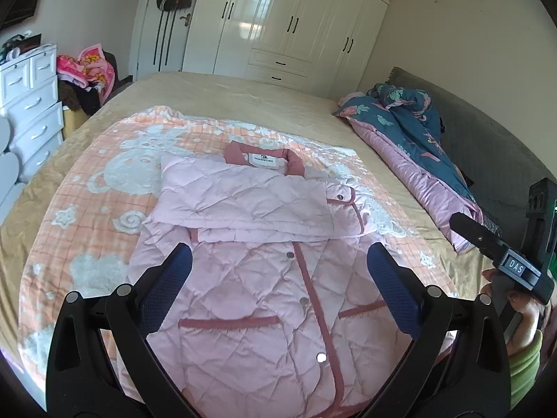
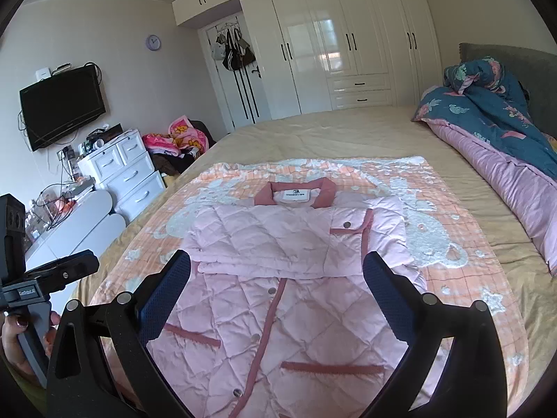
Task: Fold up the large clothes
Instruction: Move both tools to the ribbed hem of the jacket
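A pink quilted jacket [image 1: 264,278] [image 2: 278,299] with darker pink trim lies front up on an orange and white blanket [image 1: 104,181] [image 2: 435,230] on the bed. Both sleeves are folded across its chest. My left gripper [image 1: 278,261] hovers open above the jacket's lower half, holding nothing. My right gripper [image 2: 276,264] is likewise open over the jacket's middle, empty. The right gripper's body [image 1: 504,261] shows at the right edge of the left wrist view, held by a hand [image 1: 522,313]. The left gripper's body [image 2: 41,278] shows at the left edge of the right wrist view.
A rolled blue and pink duvet [image 1: 417,132] [image 2: 494,125] lies along the headboard side. White drawers [image 1: 31,104] [image 2: 128,170], a pile of clothes [image 1: 87,69] and a wall TV [image 2: 62,104] stand past the bed's left side. White wardrobes [image 2: 348,41] line the far wall.
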The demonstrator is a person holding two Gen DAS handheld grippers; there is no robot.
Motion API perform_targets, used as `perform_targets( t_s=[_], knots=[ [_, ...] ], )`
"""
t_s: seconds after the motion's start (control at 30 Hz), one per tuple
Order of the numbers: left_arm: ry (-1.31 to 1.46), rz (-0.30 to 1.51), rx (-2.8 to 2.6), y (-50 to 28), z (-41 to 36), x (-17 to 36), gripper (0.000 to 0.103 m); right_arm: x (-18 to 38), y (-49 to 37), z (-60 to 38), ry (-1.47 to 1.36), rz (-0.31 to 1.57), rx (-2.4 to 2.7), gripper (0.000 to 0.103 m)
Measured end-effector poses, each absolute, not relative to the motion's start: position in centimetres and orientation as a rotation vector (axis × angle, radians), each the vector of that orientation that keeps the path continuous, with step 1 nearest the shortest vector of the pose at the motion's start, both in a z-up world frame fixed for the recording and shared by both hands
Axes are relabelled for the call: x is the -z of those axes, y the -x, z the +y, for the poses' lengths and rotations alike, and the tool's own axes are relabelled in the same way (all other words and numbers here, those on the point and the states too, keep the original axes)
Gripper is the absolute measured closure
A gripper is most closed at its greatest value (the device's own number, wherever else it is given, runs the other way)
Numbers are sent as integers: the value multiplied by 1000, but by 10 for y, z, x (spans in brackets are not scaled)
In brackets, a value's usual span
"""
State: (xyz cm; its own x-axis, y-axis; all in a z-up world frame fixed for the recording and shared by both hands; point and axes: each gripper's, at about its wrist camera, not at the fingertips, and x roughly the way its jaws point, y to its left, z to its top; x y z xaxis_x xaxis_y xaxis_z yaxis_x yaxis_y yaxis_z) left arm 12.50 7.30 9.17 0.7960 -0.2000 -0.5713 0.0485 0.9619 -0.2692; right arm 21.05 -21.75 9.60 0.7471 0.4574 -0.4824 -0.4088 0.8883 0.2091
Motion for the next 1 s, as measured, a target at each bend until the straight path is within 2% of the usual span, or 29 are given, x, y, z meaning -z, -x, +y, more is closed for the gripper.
perform_targets(
  t_s=[0.47,1.0],
  knots=[
    [222,668,124,-95,65,-72,9,-84,-177,-235,-68,578,-458,4],
    [206,735,63,-78,78,-34,9,-45,-164,-259,-51,664,-402,4]
  ],
)
